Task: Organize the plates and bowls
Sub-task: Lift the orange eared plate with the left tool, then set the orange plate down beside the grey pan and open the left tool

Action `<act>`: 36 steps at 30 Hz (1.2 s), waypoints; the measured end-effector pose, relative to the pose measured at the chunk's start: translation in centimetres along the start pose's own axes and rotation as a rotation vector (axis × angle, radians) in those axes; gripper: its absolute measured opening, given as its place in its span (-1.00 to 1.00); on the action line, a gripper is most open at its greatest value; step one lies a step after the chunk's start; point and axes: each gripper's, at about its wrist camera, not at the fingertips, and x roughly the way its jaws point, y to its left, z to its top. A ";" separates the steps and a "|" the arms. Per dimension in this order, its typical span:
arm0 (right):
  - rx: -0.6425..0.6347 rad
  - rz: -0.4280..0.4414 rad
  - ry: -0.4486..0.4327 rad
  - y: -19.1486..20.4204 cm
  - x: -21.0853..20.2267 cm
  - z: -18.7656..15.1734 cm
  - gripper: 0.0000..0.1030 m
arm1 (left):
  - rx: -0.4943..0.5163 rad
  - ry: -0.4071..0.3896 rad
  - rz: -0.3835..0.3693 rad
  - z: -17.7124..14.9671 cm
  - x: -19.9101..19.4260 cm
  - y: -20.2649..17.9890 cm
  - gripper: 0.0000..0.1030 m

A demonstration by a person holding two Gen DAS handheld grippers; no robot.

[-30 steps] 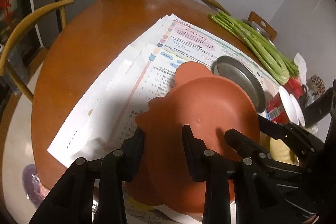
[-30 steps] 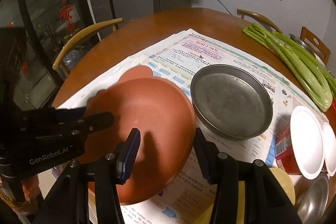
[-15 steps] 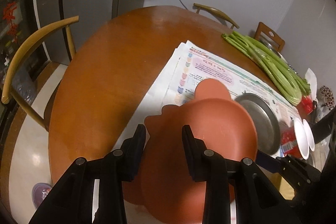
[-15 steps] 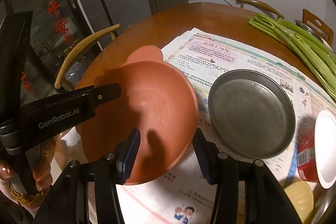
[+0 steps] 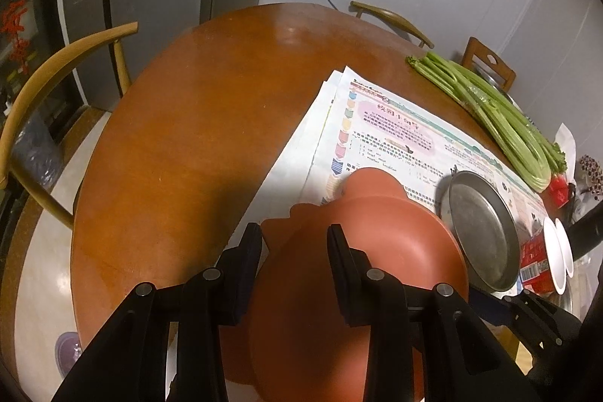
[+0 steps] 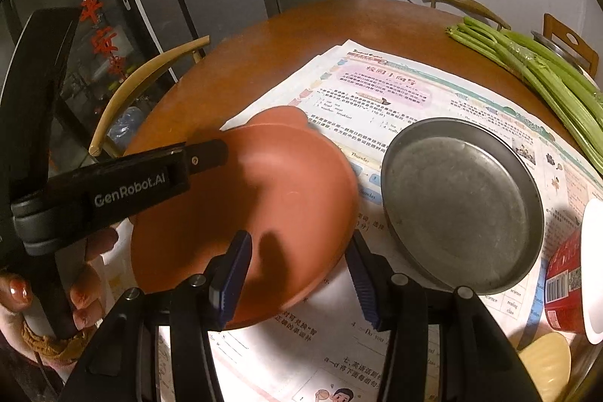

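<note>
A terracotta-red plate with ear-shaped tabs (image 5: 392, 251) (image 6: 264, 206) is held tilted above the newspaper. My left gripper (image 5: 294, 247) grips the plate's left rim, seen side-on in the right wrist view (image 6: 203, 157). My right gripper (image 6: 297, 262) straddles the plate's near rim with its jaws apart. A round metal plate (image 6: 463, 202) (image 5: 482, 232) lies on the newspaper just right of the red plate. White dishes (image 6: 593, 270) (image 5: 557, 258) stand at the far right.
Newspapers (image 6: 395, 89) cover the right half of the round wooden table (image 5: 196, 138). Celery (image 5: 490, 115) (image 6: 542, 70) lies at the back right. A red container (image 6: 561, 285) and a yellow dish (image 6: 546, 360) sit at right. Wooden chairs (image 5: 45, 89) surround the table.
The red plate has been lifted off the newspaper and carried left and up, away from the metal plate. Both grippers rose with it.
</note>
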 end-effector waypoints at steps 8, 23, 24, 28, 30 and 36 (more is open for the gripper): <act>0.005 0.013 -0.001 -0.2 -0.7 -0.7 0.01 | -0.009 -0.009 0.012 -0.3 -0.5 0.3 -0.26; 0.049 0.007 -0.079 -2.1 -4.7 -1.9 0.01 | 0.028 -0.113 -0.025 -2.1 -6.2 -1.5 -0.06; 0.052 0.009 -0.083 -2.2 -5.1 -2.0 0.01 | 0.038 -0.117 -0.032 -2.4 -6.6 -2.0 -0.04; 0.058 0.010 -0.105 -2.8 -6.7 -2.7 0.01 | 0.076 -0.127 -0.057 -3.3 -7.9 -3.9 0.01; 0.062 -0.002 -0.119 -3.2 -7.7 -3.3 0.01 | 0.090 -0.126 -0.070 -3.7 -8.4 -4.8 0.01; 0.072 -0.031 -0.168 -4.6 -11.3 -5.4 0.01 | 0.136 -0.120 -0.117 -5.2 -9.6 -7.8 0.02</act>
